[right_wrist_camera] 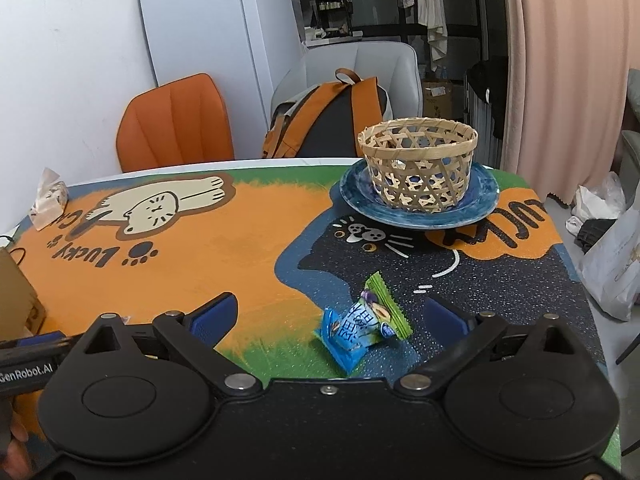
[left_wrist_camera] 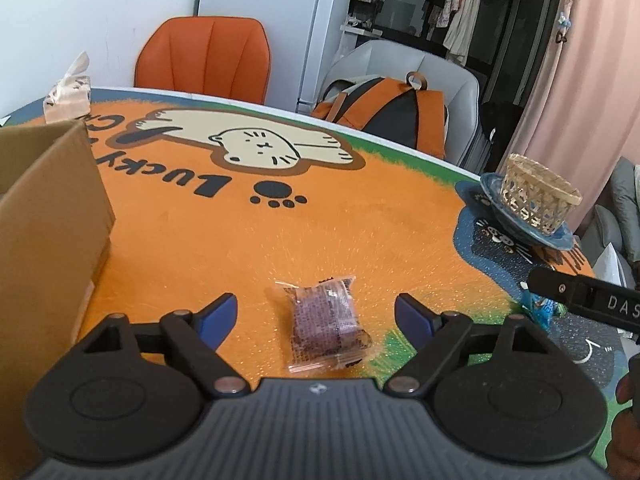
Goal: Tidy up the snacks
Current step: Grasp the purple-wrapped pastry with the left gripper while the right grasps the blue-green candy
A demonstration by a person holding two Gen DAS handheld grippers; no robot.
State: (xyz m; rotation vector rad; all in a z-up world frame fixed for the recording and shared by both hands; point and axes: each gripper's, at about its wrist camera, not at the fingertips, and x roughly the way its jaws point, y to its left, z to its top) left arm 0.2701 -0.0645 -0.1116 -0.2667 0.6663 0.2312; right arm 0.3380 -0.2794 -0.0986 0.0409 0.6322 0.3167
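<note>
A purple snack in a clear wrapper [left_wrist_camera: 326,322] lies on the orange table mat. My left gripper [left_wrist_camera: 316,310] is open, its blue-padded fingers standing wide on either side of the snack without touching it. In the right wrist view a blue snack packet [right_wrist_camera: 347,336] and a green-edged one [right_wrist_camera: 388,310] lie together on the dark part of the mat. My right gripper [right_wrist_camera: 332,314] is open around them, pads apart from both. A woven basket [right_wrist_camera: 418,162] stands on a blue plate [right_wrist_camera: 486,200] farther back on the table.
A cardboard box [left_wrist_camera: 44,216] stands at the table's left, close to my left gripper. A tissue pack [left_wrist_camera: 68,92] sits at the far left edge. Behind the table are an orange chair [left_wrist_camera: 204,58] and a grey chair holding a backpack [left_wrist_camera: 394,114]. White bags [right_wrist_camera: 612,264] lie on the floor at right.
</note>
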